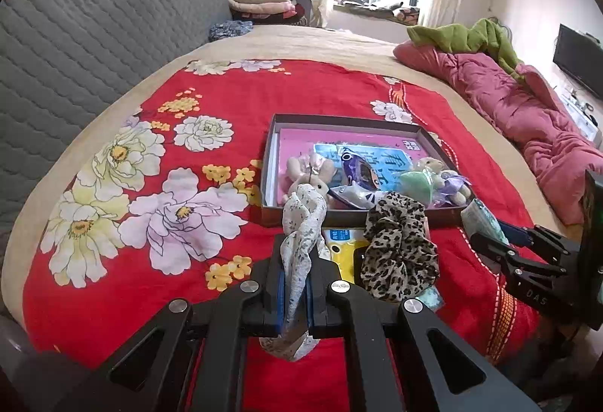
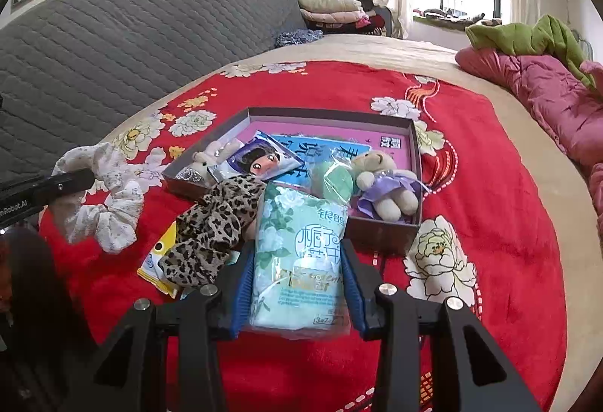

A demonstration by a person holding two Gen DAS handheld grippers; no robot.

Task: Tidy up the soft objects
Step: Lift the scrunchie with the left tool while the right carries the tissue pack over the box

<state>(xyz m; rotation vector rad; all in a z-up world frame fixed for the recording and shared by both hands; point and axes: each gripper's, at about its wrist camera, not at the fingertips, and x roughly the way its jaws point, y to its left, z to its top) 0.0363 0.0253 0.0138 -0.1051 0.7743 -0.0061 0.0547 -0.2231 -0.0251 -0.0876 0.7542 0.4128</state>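
Observation:
My left gripper (image 1: 294,284) is shut on a white floral scrunchie (image 1: 303,223), held up off the red bedspread; the scrunchie (image 2: 109,201) also shows at the left of the right wrist view. My right gripper (image 2: 297,284) is shut on a pale green tissue pack (image 2: 297,253), lifted just in front of the brown box (image 2: 380,235). A leopard-print scrunchie (image 1: 399,250) lies between the two grippers, over a yellow packet (image 1: 341,242). The box (image 1: 269,163) holds a beige bunny (image 1: 309,170), a small bear in a purple dress (image 2: 384,182), a green puff (image 2: 335,182) and printed sachets.
The red floral bedspread (image 1: 150,155) covers the bed in front of a grey quilted headboard (image 1: 75,46). A pink quilt (image 1: 527,118) with a green cloth (image 1: 467,35) on it lies along the right side. Folded blankets (image 1: 260,1) are stacked at the far end.

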